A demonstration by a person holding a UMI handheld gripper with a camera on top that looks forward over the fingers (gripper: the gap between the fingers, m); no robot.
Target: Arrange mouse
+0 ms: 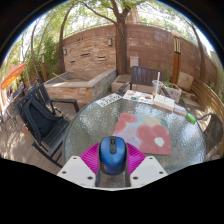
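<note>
A tan brick wall (pixel 120 45) spans the upper middle of the frame, with tree trunks rising in front of it. Below it, a round glass-topped patio table (pixel 100 125) fills the centre and lower half. At the left of the frame stands a dark folding chair (pixel 42 115). On the table, right of centre, lies a pink and red flower-patterned mat (pixel 142 133). At the bottom centre, the gripper (pixel 111 160) has its fingers narrowed onto a small blue and grey computer mouse (pixel 111 153), the magenta pads (pixel 92 158) pressing on both its sides.
</note>
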